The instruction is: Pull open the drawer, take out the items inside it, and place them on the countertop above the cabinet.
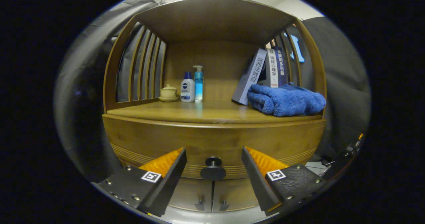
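The wooden drawer front with grooved lines is sitting shut in the curved cabinet, directly under the wooden counter, and its round black knob is showing low at its middle, between the two fingers and just beyond them. The knob is looking small, hard and smooth, so it is likely offering the only good hold; the fingers would probably need to close squarely on its sides, since a glancing grip could slip off. The drawer itself is appearing stiff and solid, and it is likely to slide straight out rather than flex. What it is holding is hidden.

The tool is standing wide open, its fingers spread to either side of the knob and touching nothing. It is pointing level at the cabinet front, centred on the knob.

On the counter above, a folded blue towel is lying at the right with leaning books behind it, while a white bottle, a blue pump bottle and a small cream lidded cup are standing at the left rear. Below the drawer, two cabinet doors are meeting at a seam.
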### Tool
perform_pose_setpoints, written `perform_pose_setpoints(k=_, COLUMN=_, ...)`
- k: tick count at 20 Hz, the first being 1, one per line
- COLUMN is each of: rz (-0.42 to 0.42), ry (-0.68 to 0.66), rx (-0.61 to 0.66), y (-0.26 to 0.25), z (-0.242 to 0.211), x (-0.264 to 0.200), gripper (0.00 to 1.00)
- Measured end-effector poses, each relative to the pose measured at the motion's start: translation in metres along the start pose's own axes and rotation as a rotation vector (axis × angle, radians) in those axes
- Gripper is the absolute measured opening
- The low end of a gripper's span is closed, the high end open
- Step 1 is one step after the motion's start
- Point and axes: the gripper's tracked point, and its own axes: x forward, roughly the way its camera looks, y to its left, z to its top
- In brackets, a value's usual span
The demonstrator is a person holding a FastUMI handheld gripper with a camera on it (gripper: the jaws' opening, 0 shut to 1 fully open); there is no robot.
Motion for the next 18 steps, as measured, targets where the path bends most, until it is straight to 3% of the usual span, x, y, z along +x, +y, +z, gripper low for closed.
perform_pose_setpoints(k=4, rz=-0.012, ry=0.008, rx=0.023, y=-0.002, z=-0.007, x=0.004, gripper=0.45)
perform_pose_setpoints(k=9, rz=-0.017, ry=0.095, rx=0.013, y=-0.005, z=-0.039, x=0.008, gripper=0.48)
perform_pose_setpoints(k=18, rz=-0.027, ry=-0.005, rx=0.058, y=-0.003, z=-0.034, x=0.011, gripper=0.43)
